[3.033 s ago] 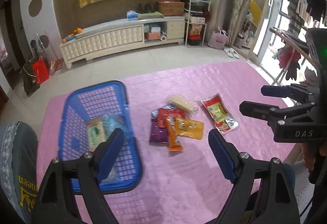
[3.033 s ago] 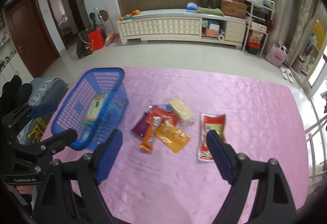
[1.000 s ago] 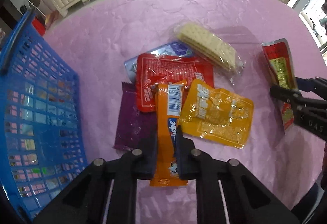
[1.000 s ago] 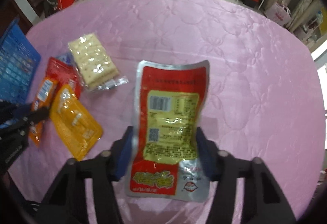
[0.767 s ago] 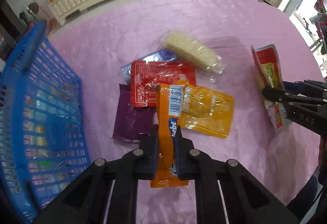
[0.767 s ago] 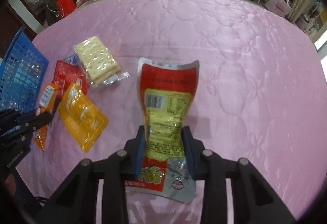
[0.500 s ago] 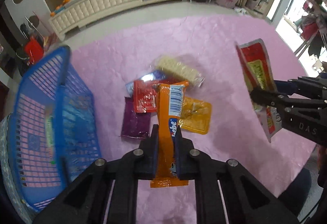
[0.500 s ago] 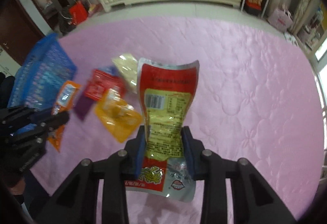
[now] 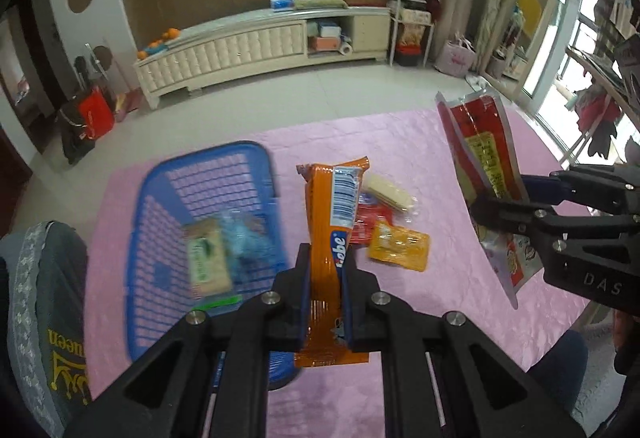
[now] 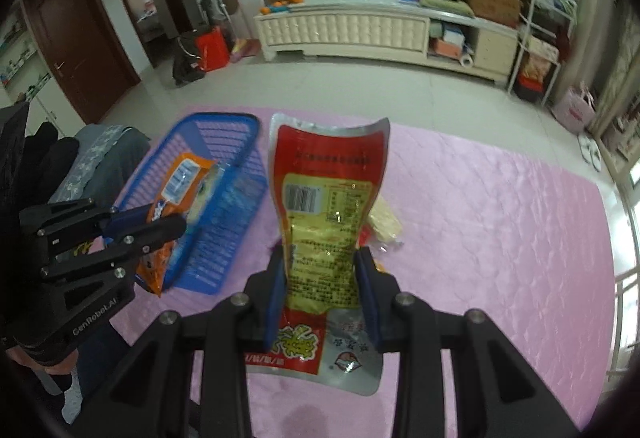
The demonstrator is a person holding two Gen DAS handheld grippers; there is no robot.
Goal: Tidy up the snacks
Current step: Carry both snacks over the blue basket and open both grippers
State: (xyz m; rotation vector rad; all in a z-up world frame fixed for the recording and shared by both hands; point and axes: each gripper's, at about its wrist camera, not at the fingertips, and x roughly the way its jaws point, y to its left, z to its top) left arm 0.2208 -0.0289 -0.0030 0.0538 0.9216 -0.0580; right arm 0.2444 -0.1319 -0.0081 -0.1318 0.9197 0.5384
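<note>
My left gripper (image 9: 325, 270) is shut on an orange snack pack (image 9: 332, 222) and holds it upright above the pink tablecloth, just right of the blue basket (image 9: 160, 206). It also shows in the right wrist view (image 10: 140, 230), beside the basket (image 10: 236, 206). My right gripper (image 10: 322, 274) is shut on a red and yellow pouch (image 10: 326, 206), lifted off the table; the pouch also shows in the left wrist view (image 9: 484, 166). A green pack (image 9: 206, 262) and a blue pack (image 9: 250, 242) lie in the basket.
On the cloth lie a cracker pack (image 9: 390, 192), a red pack (image 9: 370, 224) and a yellow pack (image 9: 400, 246). A chair with grey clothing (image 9: 44, 302) stands left of the table. A white cabinet (image 9: 256, 50) lines the far wall.
Both grippers closed on their packs and lifted them off the cloth. Both have risen and pulled back, and the left gripper has moved toward the basket.
</note>
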